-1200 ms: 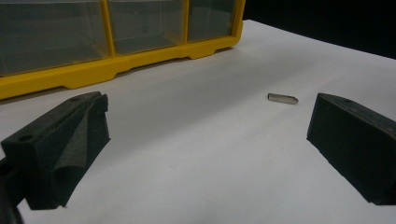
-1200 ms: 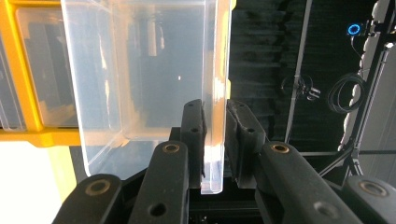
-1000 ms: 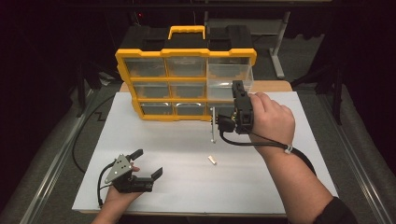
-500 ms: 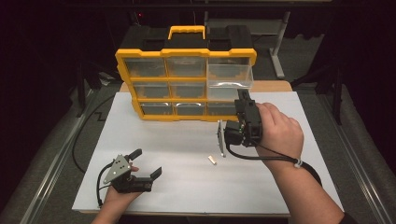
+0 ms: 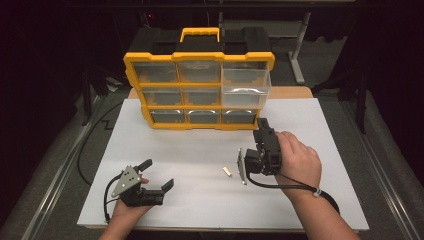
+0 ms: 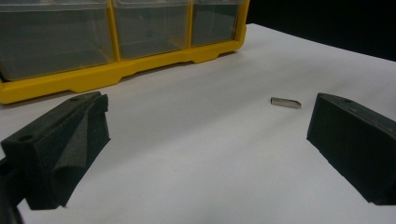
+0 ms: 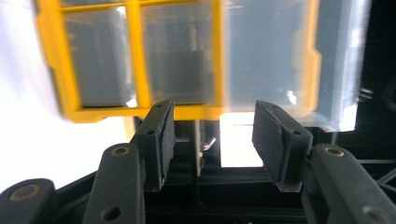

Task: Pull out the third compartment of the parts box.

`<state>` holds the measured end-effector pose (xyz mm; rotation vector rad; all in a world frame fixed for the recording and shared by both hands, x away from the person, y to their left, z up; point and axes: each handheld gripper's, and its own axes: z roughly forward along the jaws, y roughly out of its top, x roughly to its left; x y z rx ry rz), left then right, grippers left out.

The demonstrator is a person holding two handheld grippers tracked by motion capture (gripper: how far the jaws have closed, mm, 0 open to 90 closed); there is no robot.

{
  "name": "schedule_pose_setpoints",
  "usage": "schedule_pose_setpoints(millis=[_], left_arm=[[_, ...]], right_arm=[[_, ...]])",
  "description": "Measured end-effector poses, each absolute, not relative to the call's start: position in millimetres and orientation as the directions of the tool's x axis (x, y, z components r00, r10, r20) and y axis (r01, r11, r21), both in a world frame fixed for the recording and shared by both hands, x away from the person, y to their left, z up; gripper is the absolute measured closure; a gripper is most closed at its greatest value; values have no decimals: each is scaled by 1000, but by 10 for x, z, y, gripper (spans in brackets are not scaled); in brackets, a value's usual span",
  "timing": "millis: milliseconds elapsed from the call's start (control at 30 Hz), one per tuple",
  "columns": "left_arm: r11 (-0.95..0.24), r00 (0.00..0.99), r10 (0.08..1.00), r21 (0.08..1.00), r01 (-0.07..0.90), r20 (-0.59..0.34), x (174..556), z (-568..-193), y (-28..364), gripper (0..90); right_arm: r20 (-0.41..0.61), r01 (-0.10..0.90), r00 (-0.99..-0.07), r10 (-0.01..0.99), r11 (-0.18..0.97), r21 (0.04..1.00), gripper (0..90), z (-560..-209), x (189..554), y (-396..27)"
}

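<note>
A small metal piece (image 5: 227, 171) lies on the white board (image 5: 310, 120), between my two grippers. My left gripper (image 5: 157, 174) rests on the board at the lower left, open, and its view shows the metal piece (image 6: 286, 102) ahead of its right jaw, untouched. The left gripper (image 6: 210, 107) has nothing between its jaws. A hand holds my right gripper (image 5: 262, 131) just right of the piece, pointing at the yellow organizer (image 5: 200, 122). The right gripper (image 7: 212, 112) has just been opening its jaws, and they are empty.
The organizer stands at the back of the board with clear drawers, and its top right drawer (image 5: 245, 87) is pulled out. The organizer's yellow base (image 6: 116, 70) is close ahead of the left gripper. A black cable (image 5: 87, 150) runs off the board's left side.
My right gripper has come down and back from the pulled-out drawer toward the board, and its jaws have spread apart. The left gripper and the metal piece have stayed put.
</note>
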<state>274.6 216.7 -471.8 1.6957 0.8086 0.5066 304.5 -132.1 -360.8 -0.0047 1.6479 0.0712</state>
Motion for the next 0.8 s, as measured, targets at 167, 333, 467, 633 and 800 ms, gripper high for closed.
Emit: schedule_pose_setpoints(millis=[167, 333, 467, 633, 800], left_arm=[[-141, 671, 739, 959, 247, -64, 2745, -4719, 2166, 2], [-133, 664, 744, 958, 254, -73, 2743, -4715, 2171, 1], [-131, 663, 745, 958, 257, -75, 2736, -4705, 2173, 2], [-139, 665, 743, 955, 261, -73, 2743, -4709, 2170, 2], [-140, 663, 745, 954, 266, -75, 2749, -4714, 2185, 1]], right_arm=[[-992, -53, -126, 26, 998, 33, 485, -3891, 3043, -1360], [-985, -45, -173, 29, 998, 38, 482, -4158, 3024, -1381], [-974, -27, -222, 47, 998, 55, 480, -4401, 3011, -1402], [-969, -40, -246, 27, 998, 38, 479, -4586, 2982, -1418], [-963, -41, -266, 34, 998, 47, 472, -4749, 2921, -1551]])
